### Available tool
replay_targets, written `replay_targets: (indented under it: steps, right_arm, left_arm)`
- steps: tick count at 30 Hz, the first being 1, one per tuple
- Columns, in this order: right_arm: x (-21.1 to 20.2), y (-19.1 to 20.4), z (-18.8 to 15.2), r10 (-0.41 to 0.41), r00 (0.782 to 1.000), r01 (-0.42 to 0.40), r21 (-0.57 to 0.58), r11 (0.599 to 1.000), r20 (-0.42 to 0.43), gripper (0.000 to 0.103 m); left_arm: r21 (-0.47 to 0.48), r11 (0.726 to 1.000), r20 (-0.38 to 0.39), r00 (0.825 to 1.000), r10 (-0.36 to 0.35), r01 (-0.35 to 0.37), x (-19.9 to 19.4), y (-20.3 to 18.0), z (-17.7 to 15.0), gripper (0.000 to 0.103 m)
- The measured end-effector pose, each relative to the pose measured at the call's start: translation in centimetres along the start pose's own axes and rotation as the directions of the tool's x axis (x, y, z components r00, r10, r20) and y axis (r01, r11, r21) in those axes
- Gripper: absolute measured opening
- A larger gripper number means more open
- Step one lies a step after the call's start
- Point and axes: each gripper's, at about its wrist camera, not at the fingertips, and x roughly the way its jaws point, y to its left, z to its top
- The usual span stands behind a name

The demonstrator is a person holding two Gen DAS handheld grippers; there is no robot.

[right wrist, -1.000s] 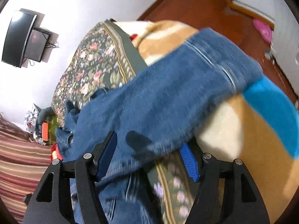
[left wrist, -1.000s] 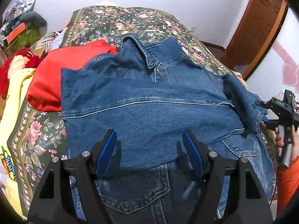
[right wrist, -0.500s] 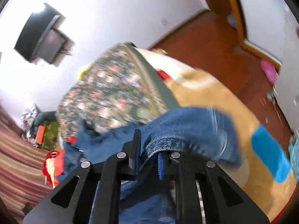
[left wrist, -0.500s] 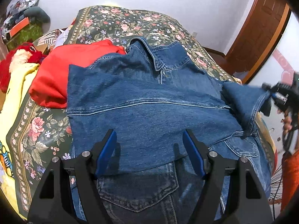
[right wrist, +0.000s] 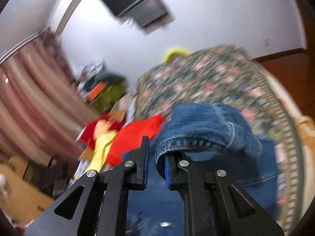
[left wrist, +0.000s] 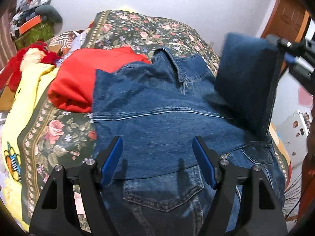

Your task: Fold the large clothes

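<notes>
1. White walls and a wooden door frame the bed, whose floral cover carries everything we are working on.
2. At the far left of the left wrist view lie a red plush toy and a yellow cloth; just right of them a red garment sits bunched against the edge of the denim jacket.
3. That jacket lies across the middle of the bed, collar toward the far end, with its near part over another denim piece whose pocket shows below it.
4. Our left hand-held gripper hovers above the jacket's near part, jaws spread wide and nothing between them.
5. Farther right, the jacket's sleeve is lifted clear of the bed, hanging from our right hand-held gripper.
6. In the right wrist view, which is motion-blurred, that gripper's jaws are drawn close together, and the cuff end is draped over and pinched at the right-hand pad.
7. We judge the fold as early: the body is spread out, one sleeve is in the air and not yet laid across the back.
8. Left to do, as we read it: lay this sleeve inward and flat, then fold the body down into a compact stack.
</notes>
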Motion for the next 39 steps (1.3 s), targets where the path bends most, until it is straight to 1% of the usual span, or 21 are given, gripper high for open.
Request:
replay_targets:
  steps: [3, 6, 7, 9, 12, 13, 14, 15, 16, 17, 19, 21, 24, 26, 29, 30, 31, 33, 35, 37, 39]
  right_arm:
    - [4.0, 1.2, -3.3, 0.038, 0.989, -0.041, -0.017, 0.999, -0.140, 0.012]
    - [7.0, 1.6, -6.4, 0.041, 0.964, -0.048, -0.022, 0.999, -0.264, 0.012]
    - [8.2, 1.6, -7.6, 0.028, 0.948, -0.041, -0.035, 0.999, -0.316, 0.012]
    - [9.4, 1.5, -9.3, -0.021, 0.930, -0.005, -0.067, 0.998, -0.368, 0.012]
    - [10.1, 0.7, -10.1, -0.048, 0.903, 0.023, -0.065, 0.998, -0.427, 0.012]
    - [10.0, 0.3, -10.2, -0.051, 0.896, 0.029, -0.058, 0.998, -0.442, 0.015]
    - [9.8, 0.1, -10.0, -0.056, 0.891, 0.033, -0.058, 0.998, -0.450, 0.020]
    - [9.4, -0.2, -9.9, -0.065, 0.887, 0.040, -0.063, 0.997, -0.458, 0.023]
    - [8.8, -0.4, -9.7, -0.063, 0.886, 0.039, -0.061, 0.997, -0.460, 0.029]
    - [8.1, -0.7, -9.5, -0.059, 0.885, 0.036, -0.058, 0.998, -0.461, 0.040]
    - [6.7, -1.2, -9.0, -0.052, 0.890, 0.029, -0.056, 0.998, -0.453, 0.055]
    - [4.6, -2.1, -8.4, -0.082, 0.907, 0.058, -0.071, 0.996, -0.413, 0.055]
    - [2.3, -3.1, -7.9, -0.167, 0.922, 0.141, -0.100, 0.985, -0.349, 0.055]
    - [0.6, -4.8, -7.1, -0.227, 0.926, 0.209, -0.092, 0.974, -0.302, 0.056]
    - [-1.4, -7.4, -6.3, -0.277, 0.926, 0.277, -0.036, 0.960, -0.256, 0.056]
    - [-2.0, -8.1, -6.3, -0.305, 0.920, 0.309, -0.023, 0.951, -0.244, 0.056]
    - [-2.7, -9.1, -6.3, -0.346, 0.908, 0.351, -0.020, 0.936, -0.235, 0.056]
    - [-3.4, -10.6, -6.6, -0.397, 0.889, 0.405, -0.013, 0.914, -0.228, 0.056]
    - [-4.0, -12.1, -7.0, -0.424, 0.877, 0.436, 0.003, 0.900, -0.227, 0.056]
    - [-4.2, -13.5, -7.5, -0.446, 0.860, 0.463, 0.013, 0.886, -0.248, 0.056]
    - [-3.3, -15.4, -8.7, -0.460, 0.835, 0.493, 0.037, 0.869, -0.303, 0.056]
  left_arm:
    - [-0.029, 0.999, 0.014, 1.000, 0.016, -0.016, -0.8, 1.1, -0.2, 0.072]
    - [-0.054, 0.998, 0.020, 0.999, 0.034, -0.033, -1.2, 2.1, -0.5, 0.074]
    - [-0.058, 0.997, 0.020, 0.999, 0.043, -0.042, -1.3, 2.5, -0.7, 0.075]
    - [-0.062, 0.996, 0.018, 0.998, 0.062, -0.060, -1.4, 2.9, -0.9, 0.076]
    - [-0.064, 0.995, 0.012, 0.997, 0.074, -0.073, -1.5, 3.3, -1.2, 0.076]
    - [-0.063, 0.995, 0.011, 0.997, 0.076, -0.075, -1.5, 3.4, -1.2, 0.076]
    - [-0.061, 0.995, 0.010, 0.997, 0.076, -0.075, -1.5, 3.3, -1.2, 0.076]
    - [-0.056, 0.996, 0.009, 0.997, 0.075, -0.074, -1.5, 3.1, -1.2, 0.076]
    - [-0.050, 0.996, 0.010, 0.997, 0.075, -0.074, -1.6, 2.9, -1.2, 0.076]
    - [-0.045, 0.996, 0.011, 0.997, 0.073, -0.073, -1.6, 2.7, -1.1, 0.076]
    - [-0.026, 0.998, 0.016, 0.998, 0.064, -0.064, -1.7, 2.0, -0.8, 0.076]
    - [0.001, 0.999, 0.019, 0.998, 0.054, -0.054, -1.7, 1.2, -0.4, 0.076]
    - [0.044, 0.998, 0.024, 0.998, 0.050, -0.051, -1.7, -0.4, 0.4, 0.076]
    - [0.062, 0.997, 0.032, 0.998, 0.053, -0.055, -1.5, -1.3, 1.0, 0.076]
    - [0.081, 0.996, 0.037, 0.999, 0.038, -0.041, -1.0, -2.7, 1.8, 0.076]
    - [0.084, 0.996, 0.034, 0.999, 0.031, -0.034, -0.7, -3.1, 2.0, 0.076]
    - [0.088, 0.996, 0.027, 0.999, 0.024, -0.026, -0.3, -3.5, 2.1, 0.076]
    - [0.101, 0.995, 0.001, 1.000, 0.011, -0.011, 0.6, -4.3, 2.2, 0.076]
    - [0.125, 0.992, -0.030, 1.000, 0.008, -0.004, 1.8, -5.2, 2.0, 0.076]
    - [0.144, 0.989, -0.066, 0.997, 0.026, -0.016, 3.3, -5.8, 1.4, 0.076]
    - [0.147, 0.988, -0.099, 0.994, 0.050, -0.035, 4.7, -5.8, 0.8, 0.076]
